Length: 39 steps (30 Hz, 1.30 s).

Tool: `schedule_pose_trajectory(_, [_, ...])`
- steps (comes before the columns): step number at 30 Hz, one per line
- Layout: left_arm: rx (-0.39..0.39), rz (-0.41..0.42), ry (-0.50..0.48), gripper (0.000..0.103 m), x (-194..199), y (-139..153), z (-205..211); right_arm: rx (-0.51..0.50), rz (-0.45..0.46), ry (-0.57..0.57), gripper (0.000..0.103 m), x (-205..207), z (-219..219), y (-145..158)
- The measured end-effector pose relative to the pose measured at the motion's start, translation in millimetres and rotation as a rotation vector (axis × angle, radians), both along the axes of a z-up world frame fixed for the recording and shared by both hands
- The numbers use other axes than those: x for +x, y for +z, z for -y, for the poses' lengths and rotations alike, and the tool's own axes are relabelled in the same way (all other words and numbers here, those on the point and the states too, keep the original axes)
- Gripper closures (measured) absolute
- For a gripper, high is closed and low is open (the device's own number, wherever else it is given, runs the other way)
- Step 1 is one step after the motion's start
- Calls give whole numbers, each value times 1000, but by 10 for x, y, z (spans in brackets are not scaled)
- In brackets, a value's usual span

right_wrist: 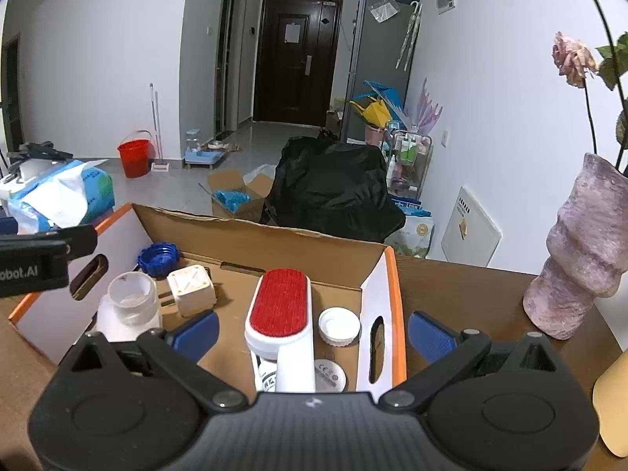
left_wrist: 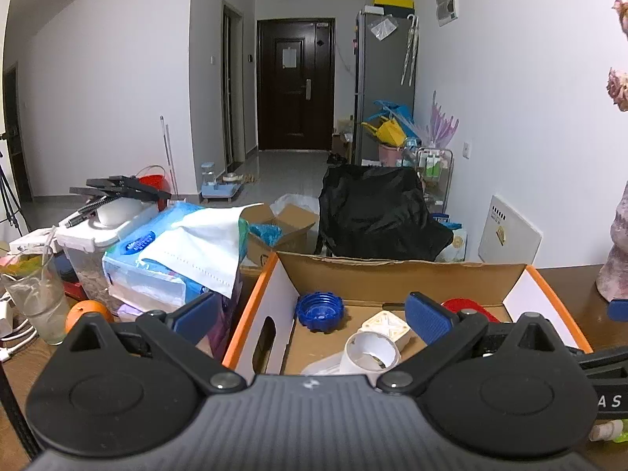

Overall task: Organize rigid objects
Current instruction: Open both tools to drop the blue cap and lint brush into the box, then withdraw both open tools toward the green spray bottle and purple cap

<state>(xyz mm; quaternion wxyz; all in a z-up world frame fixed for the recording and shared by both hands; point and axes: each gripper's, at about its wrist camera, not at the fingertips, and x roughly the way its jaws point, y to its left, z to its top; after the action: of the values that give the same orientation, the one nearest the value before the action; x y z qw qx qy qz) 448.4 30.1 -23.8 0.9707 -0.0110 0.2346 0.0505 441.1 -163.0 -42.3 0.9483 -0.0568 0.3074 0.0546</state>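
Brown table (right_wrist: 463,294) | both grippers spread, empty: left gripper (left_wrist: 314,316), right gripper (right_wrist: 312,331) | brush (right_wrist: 280,310), caps, adapter already in box (right_wrist: 251,235) | next: pick low, clear wall, release gently | vase (right_wrist: 577,255) near

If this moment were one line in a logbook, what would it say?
left hand-held gripper: open, empty | right hand-held gripper: open, empty | cardboard box: holds lint brush, blue cap

White letters "obot.AI", cut off at the frame edge, on the black body of the left gripper (right_wrist: 35,271); "A S" in white on the black body of the right gripper (left_wrist: 610,400); "CE" mark on a round white disc (right_wrist: 329,373) in the cardboard box (right_wrist: 274,243).
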Motion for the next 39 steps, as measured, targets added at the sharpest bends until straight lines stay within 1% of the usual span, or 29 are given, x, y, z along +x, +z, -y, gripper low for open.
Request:
schedule_pose_trajectory(11, [15, 30, -29, 0, -335, 48, 81, 34, 28, -6, 0, -381, 217, 67])
schedule_pose_trajectory(15, [31, 35, -34, 0, -470, 51, 146, 45, 39, -10, 0, -534, 310, 116])
schedule_pose_trajectory(28, [47, 25, -74, 0, -953, 17, 433, 73, 63, -43, 0, -1038, 760, 137])
schedule_pose_trajectory(35, [49, 1, -104, 0, -1175, -66, 647, 75, 76, -60, 0, -1302, 1034, 131])
schedule_pose_trajectory(39, [38, -20, -119, 0, -1278, -131, 746, 74, 83, -69, 0, -1435, 1183, 115])
